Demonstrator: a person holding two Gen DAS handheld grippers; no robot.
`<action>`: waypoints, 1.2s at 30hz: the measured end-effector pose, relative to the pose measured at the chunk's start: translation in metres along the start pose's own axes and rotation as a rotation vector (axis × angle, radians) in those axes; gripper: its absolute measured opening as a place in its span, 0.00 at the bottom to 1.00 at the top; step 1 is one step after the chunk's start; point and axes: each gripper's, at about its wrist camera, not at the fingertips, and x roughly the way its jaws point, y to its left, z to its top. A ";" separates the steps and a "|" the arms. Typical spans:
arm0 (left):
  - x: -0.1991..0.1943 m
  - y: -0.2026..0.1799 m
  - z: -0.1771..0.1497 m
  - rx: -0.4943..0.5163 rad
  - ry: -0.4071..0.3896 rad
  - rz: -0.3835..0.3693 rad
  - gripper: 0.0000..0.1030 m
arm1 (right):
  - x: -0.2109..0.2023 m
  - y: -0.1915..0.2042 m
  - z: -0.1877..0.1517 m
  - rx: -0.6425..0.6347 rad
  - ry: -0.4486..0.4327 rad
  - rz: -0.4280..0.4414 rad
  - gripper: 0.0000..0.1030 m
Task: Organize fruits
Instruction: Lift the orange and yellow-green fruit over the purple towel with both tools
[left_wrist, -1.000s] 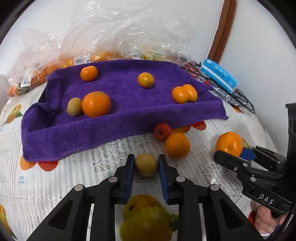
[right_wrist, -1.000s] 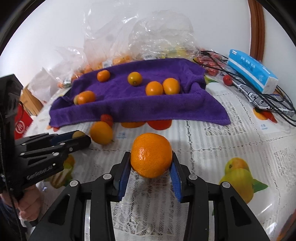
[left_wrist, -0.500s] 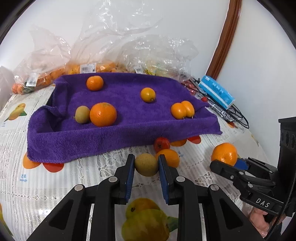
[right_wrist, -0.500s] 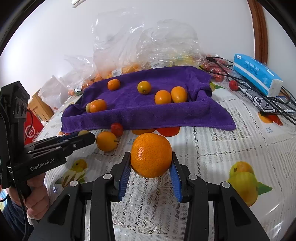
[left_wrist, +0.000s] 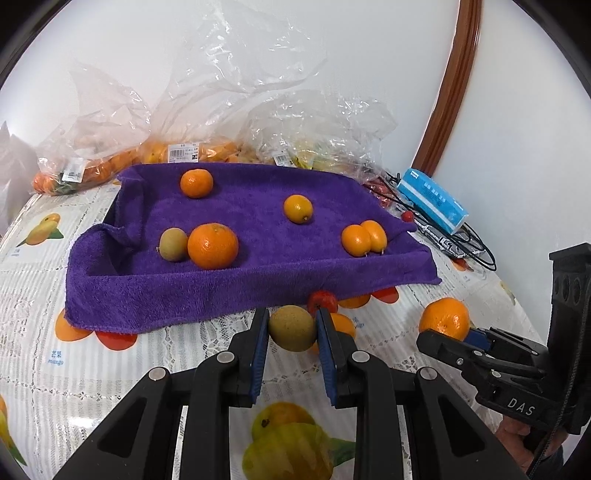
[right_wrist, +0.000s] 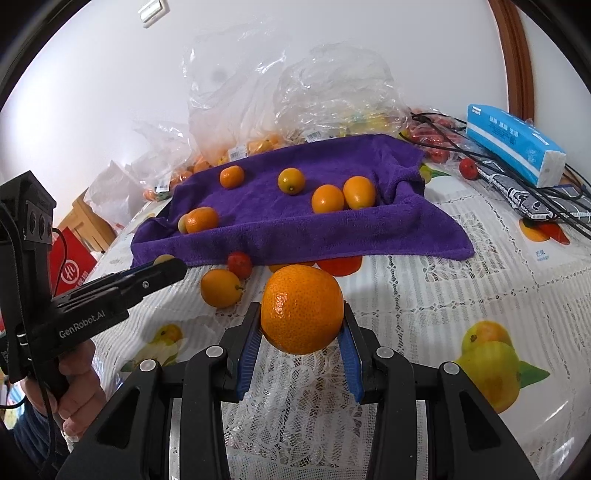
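The purple towel (left_wrist: 207, 291) already carries fruit sorted in pairs, so each carried piece should land beside its like. The right gripper (right_wrist: 301, 334), jaws clamped on a mandarin (right_wrist: 302, 308), suits the orange (left_wrist: 213, 245); the left gripper (left_wrist: 291, 332), pinching a small greenish-brown fruit (left_wrist: 292, 328), suits its twin (left_wrist: 173, 244). Lower gently to stop rolling.

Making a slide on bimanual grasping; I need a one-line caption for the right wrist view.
Right gripper clamps an orange above the tablecloth, facing the purple towel.

Both tools (left_wrist: 291, 328) and fruits higher.
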 end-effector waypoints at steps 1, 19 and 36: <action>0.000 0.000 0.000 -0.002 -0.003 0.000 0.24 | 0.000 0.000 0.000 0.001 0.000 0.000 0.39; -0.024 0.000 0.003 -0.016 -0.102 0.014 0.24 | -0.009 -0.006 -0.001 0.072 -0.062 -0.032 0.39; -0.068 0.029 0.060 -0.067 -0.230 0.020 0.24 | -0.029 0.041 0.083 -0.033 -0.199 0.002 0.39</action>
